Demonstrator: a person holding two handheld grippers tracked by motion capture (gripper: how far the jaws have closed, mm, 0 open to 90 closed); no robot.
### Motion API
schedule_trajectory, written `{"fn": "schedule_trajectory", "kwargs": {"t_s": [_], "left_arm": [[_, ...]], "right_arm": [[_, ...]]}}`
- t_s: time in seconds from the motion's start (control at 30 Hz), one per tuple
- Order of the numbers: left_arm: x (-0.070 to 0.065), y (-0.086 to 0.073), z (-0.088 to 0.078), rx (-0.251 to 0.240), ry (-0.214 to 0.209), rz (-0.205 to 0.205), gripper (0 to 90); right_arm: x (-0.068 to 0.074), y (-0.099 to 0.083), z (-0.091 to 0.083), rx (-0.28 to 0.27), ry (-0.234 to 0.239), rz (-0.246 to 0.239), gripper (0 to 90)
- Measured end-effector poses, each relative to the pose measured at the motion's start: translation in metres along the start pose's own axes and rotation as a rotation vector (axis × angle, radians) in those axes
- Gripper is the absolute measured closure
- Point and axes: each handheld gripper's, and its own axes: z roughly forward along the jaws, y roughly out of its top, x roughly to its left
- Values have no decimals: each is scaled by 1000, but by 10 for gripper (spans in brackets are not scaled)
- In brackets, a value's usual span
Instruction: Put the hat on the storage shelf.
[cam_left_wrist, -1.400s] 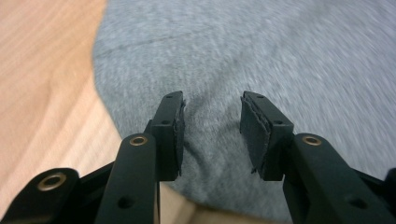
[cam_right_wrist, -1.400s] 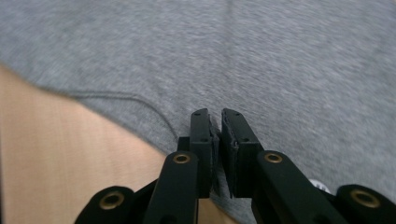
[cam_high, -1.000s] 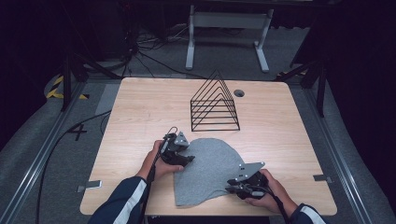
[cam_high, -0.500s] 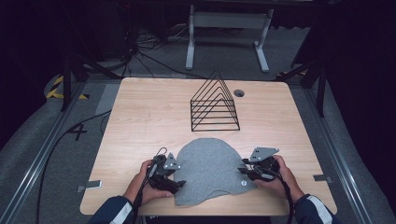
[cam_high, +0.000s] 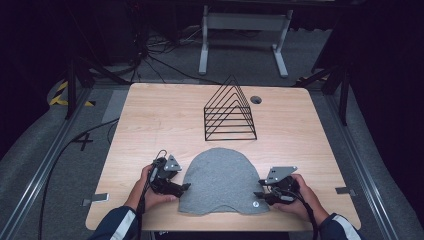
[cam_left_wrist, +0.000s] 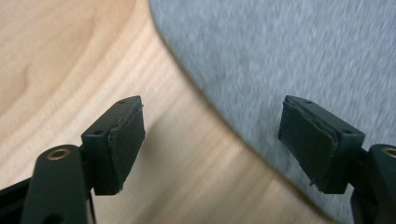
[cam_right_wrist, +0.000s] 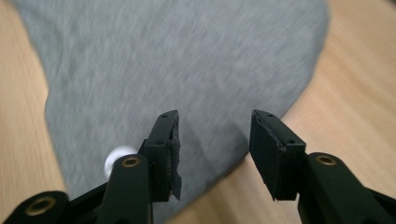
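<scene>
A grey knit cap (cam_high: 221, 180) lies flat on the wooden table (cam_high: 150, 120) near its front edge, dome pointing away from me. A small white round tag (cam_high: 255, 203) sits by its front right corner. My left gripper (cam_high: 186, 187) rests at the cap's left edge, open; in the left gripper view the cap's curved edge (cam_left_wrist: 280, 70) runs between the wide-apart pads. At the cap's right front corner my right gripper (cam_high: 257, 194) stands open, its pads straddling the cap's edge (cam_right_wrist: 187, 70) with nothing pinched.
A black wire rack (cam_high: 229, 111) of triangular dividers stands behind the cap at the table's middle. A round cable hole (cam_high: 256, 99) is at the back right. Bare wood lies to the left and right of the rack.
Both hands have slid outward and toward the front edge, ending at the cap's left and right edges. The cap has been spread flat and more symmetrical.
</scene>
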Motion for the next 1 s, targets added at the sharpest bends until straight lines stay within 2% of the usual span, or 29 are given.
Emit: {"fn": "schedule_trajectory", "kwargs": {"t_s": [0.07,0.17,0.23,0.3,0.4,0.5,0.57,0.6,0.67,0.77,0.8,0.83,0.9,0.97,1.0], "left_arm": [[4,5,2,-36,-17,-4,230],[12,14,9,-29,-30,-4,215],[18,20,16,-23,-26,-2,208],[24,24,22,-2,-35,5,204],[30,28,30,4,-43,-12,184],[29,31,35,-2,-29,-7,176],[25,32,37,-6,-18,-4,162],[23,32,37,6,4,16,163],[17,32,38,9,12,20,169],[11,34,37,9,10,26,189],[9,34,36,14,-1,42,270],[8,35,36,15,-8,45,322],[9,35,36,8,-11,38,373],[13,40,36,13,-19,29,521],[14,42,37,13,-26,38,574]], "right_arm": [[-7,6,0,-42,-18,38,485],[-21,21,7,-72,-58,66,418],[-28,27,14,-75,-75,80,394],[-34,30,22,-69,-69,102,363],[-41,37,34,-46,-59,139,313],[-44,41,42,-17,-56,151,276],[-44,40,48,15,-58,158,220],[-44,39,49,6,-44,170,217],[-44,39,49,3,-51,167,221],[-42,38,48,0,-47,163,275],[-40,39,46,2,-39,155,369],[-38,40,45,6,-34,151,424],[-37,42,45,9,-26,147,503],[-42,42,44,7,-19,162,621],[-45,42,43,6,-16,171,681]]}}
